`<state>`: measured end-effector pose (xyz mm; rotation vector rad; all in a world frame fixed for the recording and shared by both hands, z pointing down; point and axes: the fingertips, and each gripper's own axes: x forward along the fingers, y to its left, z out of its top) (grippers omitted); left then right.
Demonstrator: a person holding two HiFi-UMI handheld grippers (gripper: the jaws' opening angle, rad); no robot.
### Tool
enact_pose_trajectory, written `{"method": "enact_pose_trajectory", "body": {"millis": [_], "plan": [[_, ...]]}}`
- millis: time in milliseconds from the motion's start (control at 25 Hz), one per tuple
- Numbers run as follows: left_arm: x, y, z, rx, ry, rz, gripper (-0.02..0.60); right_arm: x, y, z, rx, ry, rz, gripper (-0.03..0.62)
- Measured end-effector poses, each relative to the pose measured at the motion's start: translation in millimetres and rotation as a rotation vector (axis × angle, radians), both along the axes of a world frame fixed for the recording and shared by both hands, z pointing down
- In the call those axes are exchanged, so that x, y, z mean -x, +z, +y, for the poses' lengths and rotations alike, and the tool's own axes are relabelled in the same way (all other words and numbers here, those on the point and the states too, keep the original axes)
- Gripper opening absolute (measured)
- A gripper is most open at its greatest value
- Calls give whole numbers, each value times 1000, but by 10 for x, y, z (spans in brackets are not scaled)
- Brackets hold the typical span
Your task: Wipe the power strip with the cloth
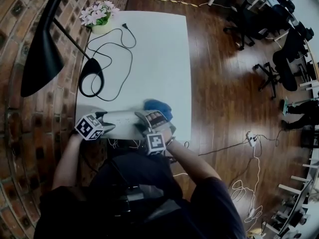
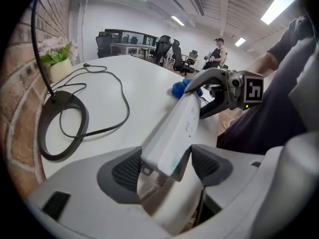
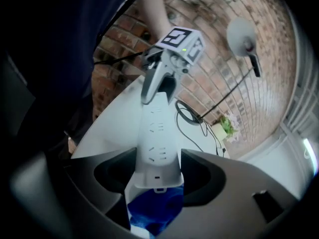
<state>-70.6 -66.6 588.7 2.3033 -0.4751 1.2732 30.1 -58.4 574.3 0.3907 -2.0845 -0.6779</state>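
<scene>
A white power strip (image 1: pixel 122 118) lies along the near edge of the white table (image 1: pixel 159 49), its two ends between my grippers. My left gripper (image 1: pixel 110 122) has its pads against both sides of the corded end (image 2: pixel 182 128), which sits tilted between them. The right gripper (image 1: pixel 144 122) is closed on the other end (image 3: pixel 158 133). A blue cloth (image 1: pixel 158 107) lies bunched on the table just behind the right gripper; in the right gripper view the cloth (image 3: pixel 152 210) shows under the strip's end. The far gripper (image 2: pixel 219 91) is visible along the strip in the left gripper view.
A black lamp (image 1: pixel 45 39) stands at the table's left, its ring base (image 1: pixel 92 76) and looping black cable (image 1: pixel 119 49) on the top. A flower pot (image 1: pixel 99 15) sits at the far left corner. Brick wall on the left; office chairs (image 1: pixel 279 59) and floor cables (image 1: pixel 249 138) on the right.
</scene>
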Motion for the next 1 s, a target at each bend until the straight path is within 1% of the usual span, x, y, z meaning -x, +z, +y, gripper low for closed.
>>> {"method": "enact_pose_trajectory", "body": {"millis": [80,120,200,280,360,440,520,600,640,720,800,840,880,920,1000], "plan": [[-2,-20,13,-51,-40,19,325,-155,-92,-29,45,88,-101,295],[9,-29,16,-78,-60,26,325,-242,-200,-42,77,141,-161,295],[40,-38,17,-129,-82,29,325,-472,-435,-95,146,275,-267,295],[33,-57,21,-163,-79,27,324,-778,-543,-185,218,434,-342,295],[-5,-108,53,-177,-60,20,324,-1079,-522,-300,303,596,-386,295],[-6,-117,98,-208,-25,-8,322,-1284,-377,-384,393,706,-372,295],[3,-106,162,-243,16,-51,322,-1365,-168,-406,470,740,-314,295],[-8,-104,223,-265,48,-85,321,-1345,-7,-409,517,731,-271,295],[-15,-102,245,-276,61,-98,322,-1321,40,-414,526,726,-260,295],[-22,-99,273,-304,80,-120,322,-1268,95,-417,514,710,-239,295],[-20,-101,283,-342,82,-133,322,-1210,119,-404,470,679,-211,221],[-12,-102,281,-363,77,-138,322,-1184,122,-403,440,665,-196,122],[0,-101,276,-385,70,-143,322,-1164,122,-408,409,654,-182,95],[14,-99,266,-407,61,-151,321,-1150,114,-417,385,648,-176,85],[29,-90,243,-449,37,-165,318,-1135,20,-445,360,650,-212,73]]}}
